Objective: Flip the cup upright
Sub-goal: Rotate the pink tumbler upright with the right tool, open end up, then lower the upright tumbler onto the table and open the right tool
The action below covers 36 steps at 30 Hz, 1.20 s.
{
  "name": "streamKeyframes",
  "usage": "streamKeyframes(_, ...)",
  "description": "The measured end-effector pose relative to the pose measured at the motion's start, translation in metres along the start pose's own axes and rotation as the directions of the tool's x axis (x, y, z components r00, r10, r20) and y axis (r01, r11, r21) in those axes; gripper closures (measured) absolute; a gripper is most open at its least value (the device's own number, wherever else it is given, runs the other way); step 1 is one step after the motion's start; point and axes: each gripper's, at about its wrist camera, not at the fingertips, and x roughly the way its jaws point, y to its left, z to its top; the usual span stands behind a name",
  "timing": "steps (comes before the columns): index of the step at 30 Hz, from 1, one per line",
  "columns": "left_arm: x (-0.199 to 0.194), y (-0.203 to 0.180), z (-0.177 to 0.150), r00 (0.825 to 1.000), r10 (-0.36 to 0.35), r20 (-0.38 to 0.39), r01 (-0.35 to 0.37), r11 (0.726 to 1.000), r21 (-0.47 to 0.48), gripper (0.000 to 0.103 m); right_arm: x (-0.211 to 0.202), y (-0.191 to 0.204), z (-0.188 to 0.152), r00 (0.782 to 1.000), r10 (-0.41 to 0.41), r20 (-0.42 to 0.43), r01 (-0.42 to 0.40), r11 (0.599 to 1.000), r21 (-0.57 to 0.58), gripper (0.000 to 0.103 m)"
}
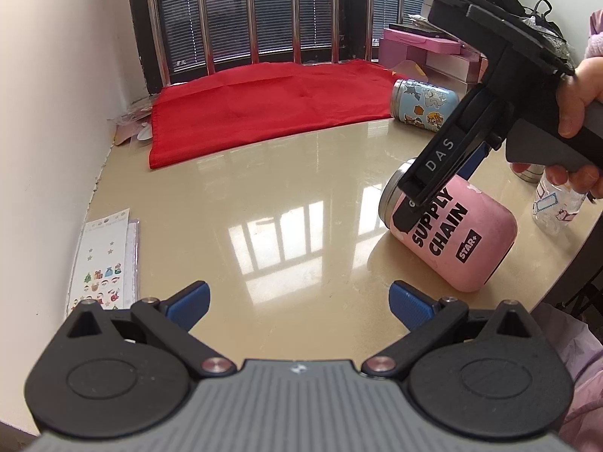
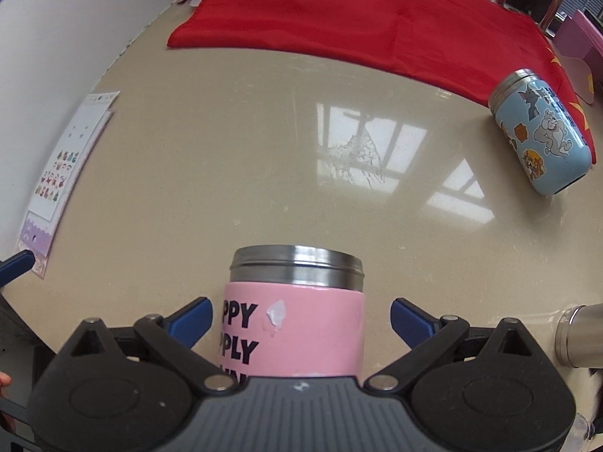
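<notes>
A pink cup [image 1: 452, 233] with black lettering and a steel rim lies on its side on the beige table [image 1: 264, 196]. In the right wrist view the pink cup [image 2: 294, 324] sits between the open blue pads of my right gripper [image 2: 297, 320], with gaps on both sides. In the left wrist view my right gripper [image 1: 410, 207] comes down over the cup near its steel rim. My left gripper [image 1: 299, 301] is open and empty, hovering left of the cup.
A blue cartoon cup [image 1: 424, 105] lies on its side by a red cloth [image 1: 271, 101]; it also shows in the right wrist view [image 2: 542, 135]. A sticker sheet [image 1: 103, 260] lies at the left. A steel cup [image 2: 576, 335] and a clear bottle [image 1: 554, 203] stand at the right edge.
</notes>
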Motion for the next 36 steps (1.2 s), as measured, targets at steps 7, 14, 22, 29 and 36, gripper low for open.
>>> streamKeyframes(7, -0.004, -0.001, -0.001, 1.0, 0.008, -0.001, -0.008, 1.0, -0.015, 0.0, 0.019, -0.001, 0.008, 0.998, 0.059, -0.031, -0.058, 0.998, 0.041, 0.019)
streamKeyframes(14, -0.014, 0.003, -0.005, 0.999, 0.03, 0.016, -0.03, 0.998, -0.047, 0.0, -0.026, -0.013, -0.047, 0.946, 0.109, 0.305, -0.131, 0.99, 0.053, 0.019)
streamKeyframes(22, -0.039, 0.018, -0.026, 0.994, 0.104, 0.021, -0.1, 0.986, -0.134, 0.0, -0.03, 0.032, -0.065, 0.761, 0.208, 0.614, -0.177, 0.978, -0.113, 0.02)
streamKeyframes(29, -0.049, 0.034, -0.039, 0.983, 0.182, -0.005, -0.181, 0.971, -0.155, 0.0, -0.022, 0.107, -0.037, 0.702, 0.27, 0.659, -0.088, 0.951, -0.296, 0.02)
streamKeyframes(36, -0.043, 0.043, -0.039, 0.981, 0.196, -0.017, -0.196, 0.968, -0.154, 0.0, -0.015, 0.136, -0.024, 0.727, 0.229, 0.647, 0.002, 0.942, -0.335, 0.02)
